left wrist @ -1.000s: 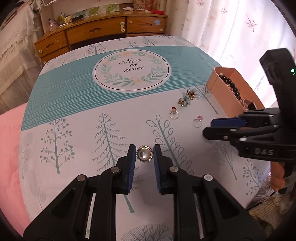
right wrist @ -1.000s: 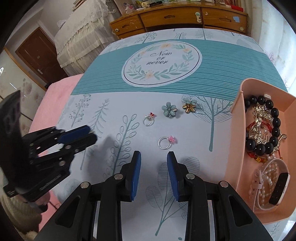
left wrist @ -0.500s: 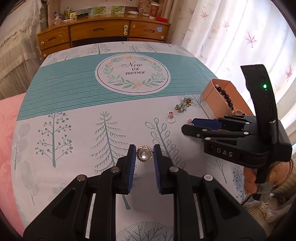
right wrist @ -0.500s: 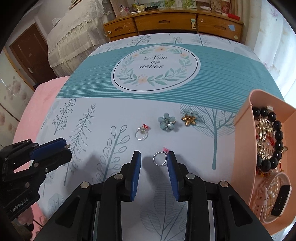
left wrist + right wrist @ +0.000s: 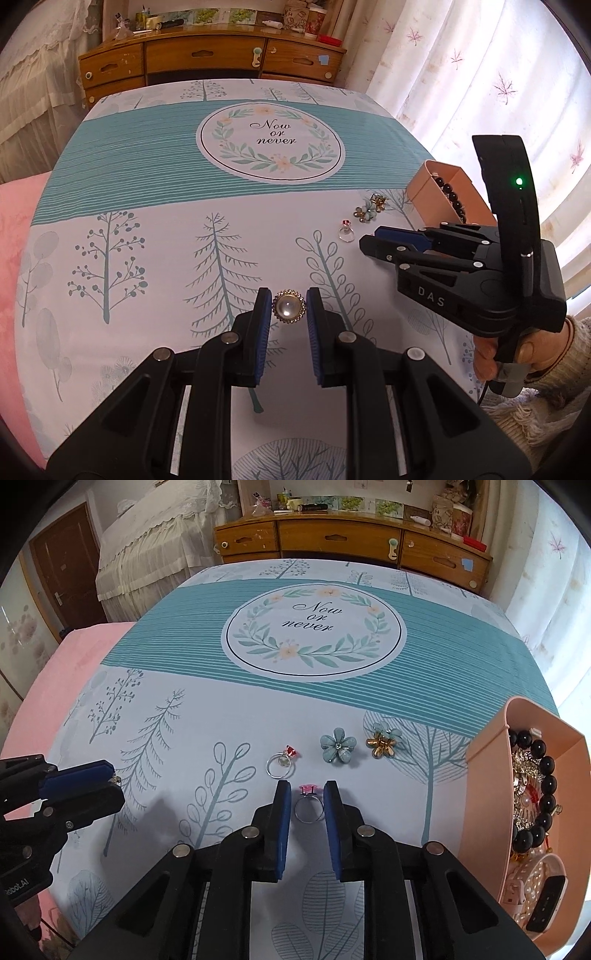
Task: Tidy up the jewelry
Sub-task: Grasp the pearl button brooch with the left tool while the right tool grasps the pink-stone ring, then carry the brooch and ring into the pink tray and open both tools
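left hand-held gripper [image 5: 287, 308] pinching pearl brooch [image 5: 289, 311], lower centre | right hand-held gripper [image 5: 306, 799] spread around pink-stone ring [image 5: 308, 805] on table [image 5: 177, 738], lower centre; ring likely light, stiff, slippery; grip band sides, not stone

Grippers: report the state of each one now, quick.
Left gripper: shut on the pearl brooch.
Right gripper: open, fingers either side of the pink-stone ring, not yet closed.

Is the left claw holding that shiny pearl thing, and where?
Yes. The left claw pinches the pearl brooch by its two side edges. The right claw only straddles a ring.
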Tool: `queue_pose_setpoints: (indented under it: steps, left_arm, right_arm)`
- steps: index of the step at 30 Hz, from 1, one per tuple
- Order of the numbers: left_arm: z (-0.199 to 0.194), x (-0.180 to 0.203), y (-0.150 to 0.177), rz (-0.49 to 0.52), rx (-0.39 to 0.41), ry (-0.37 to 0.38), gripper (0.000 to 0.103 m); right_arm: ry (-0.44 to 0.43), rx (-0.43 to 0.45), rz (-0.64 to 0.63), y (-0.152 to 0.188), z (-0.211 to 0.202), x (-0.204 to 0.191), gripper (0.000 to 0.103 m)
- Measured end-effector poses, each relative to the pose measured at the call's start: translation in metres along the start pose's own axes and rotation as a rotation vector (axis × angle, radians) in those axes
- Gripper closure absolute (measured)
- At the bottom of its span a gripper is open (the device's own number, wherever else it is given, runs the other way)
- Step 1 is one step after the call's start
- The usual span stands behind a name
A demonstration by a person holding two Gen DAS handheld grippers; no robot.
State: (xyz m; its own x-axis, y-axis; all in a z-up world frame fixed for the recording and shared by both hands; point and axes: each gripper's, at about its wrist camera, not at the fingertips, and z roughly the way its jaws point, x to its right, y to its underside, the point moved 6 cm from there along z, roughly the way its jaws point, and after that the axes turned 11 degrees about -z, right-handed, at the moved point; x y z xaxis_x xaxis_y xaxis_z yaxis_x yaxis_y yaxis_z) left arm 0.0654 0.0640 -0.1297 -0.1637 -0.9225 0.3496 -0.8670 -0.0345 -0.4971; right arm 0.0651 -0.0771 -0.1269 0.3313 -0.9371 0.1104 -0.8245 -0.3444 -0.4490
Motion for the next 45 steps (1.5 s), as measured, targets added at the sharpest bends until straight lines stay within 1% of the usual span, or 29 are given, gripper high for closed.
queue_pose_setpoints:
  steps: [1, 2, 4, 5, 6, 9, 13, 15, 20, 23, 28, 32, 35, 37, 40, 42, 45]
  left_arm:
    - [0.0, 0.001, 0.0, 0.001, 0.001, -0.001, 0.087]
    - [0.0, 0.001, 0.0, 0.0, 0.003, -0.002, 0.087]
    - [-0.001, 0.003, -0.001, 0.001, 0.006, -0.003, 0.087]
    - [-0.002, 0.004, -0.001, 0.001, 0.007, -0.005, 0.087]
    - [-0.002, 0.006, -0.001, 0.003, 0.007, -0.004, 0.087]
    - [-0.004, 0.012, -0.002, 0.013, 0.01, -0.011, 0.087]
    - [-0.008, 0.021, -0.002, 0.023, 0.014, -0.013, 0.087]
    - [-0.01, 0.025, -0.003, 0.03, 0.019, -0.016, 0.087]
    - [-0.017, 0.043, -0.004, 0.057, 0.025, -0.006, 0.087]
    - [-0.021, 0.061, -0.007, 0.09, 0.032, 0.009, 0.087]
    - [-0.025, 0.109, -0.024, 0.17, 0.055, 0.058, 0.087]
    - [-0.02, 0.161, -0.037, 0.259, 0.072, 0.11, 0.087]
    - [-0.01, 0.198, -0.041, 0.313, 0.078, 0.147, 0.087]
    - [0.002, 0.219, -0.041, 0.333, 0.06, 0.182, 0.087]
    - [0.021, 0.243, -0.034, 0.353, 0.002, 0.22, 0.087]
    - [0.033, 0.254, -0.025, 0.369, -0.034, 0.225, 0.087]
    - [0.044, 0.259, -0.011, 0.379, -0.066, 0.22, 0.086]
  right_arm:
    - [0.003, 0.001, -0.005, -0.001, 0.0, 0.0, 0.085]
    - [0.005, 0.003, -0.008, -0.001, 0.001, -0.001, 0.088]
    - [0.0, 0.009, -0.005, -0.001, 0.0, -0.001, 0.089]
    - [-0.01, 0.015, 0.002, -0.001, 0.0, 0.0, 0.095]
    - [-0.023, 0.023, 0.007, 0.0, -0.002, 0.0, 0.096]
    - [-0.041, 0.032, 0.011, 0.0, -0.004, -0.001, 0.096]
    - [-0.069, 0.072, 0.038, 0.002, -0.017, 0.002, 0.096]
    - [-0.093, 0.095, 0.066, 0.003, -0.028, 0.007, 0.096]
    - [-0.103, 0.151, 0.111, 0.005, -0.059, 0.025, 0.096]
    - [-0.091, 0.197, 0.138, 0.009, -0.087, 0.04, 0.096]
    - [-0.025, 0.262, 0.201, 0.027, -0.137, 0.083, 0.096]
    - [0.057, 0.283, 0.281, 0.056, -0.167, 0.127, 0.096]
    - [0.099, 0.284, 0.344, 0.079, -0.18, 0.157, 0.096]
    - [0.108, 0.277, 0.39, 0.096, -0.183, 0.175, 0.096]
    - [0.098, 0.27, 0.436, 0.114, -0.184, 0.191, 0.096]
    - [0.086, 0.268, 0.449, 0.123, -0.184, 0.195, 0.096]
    - [0.074, 0.265, 0.445, 0.132, -0.181, 0.193, 0.096]
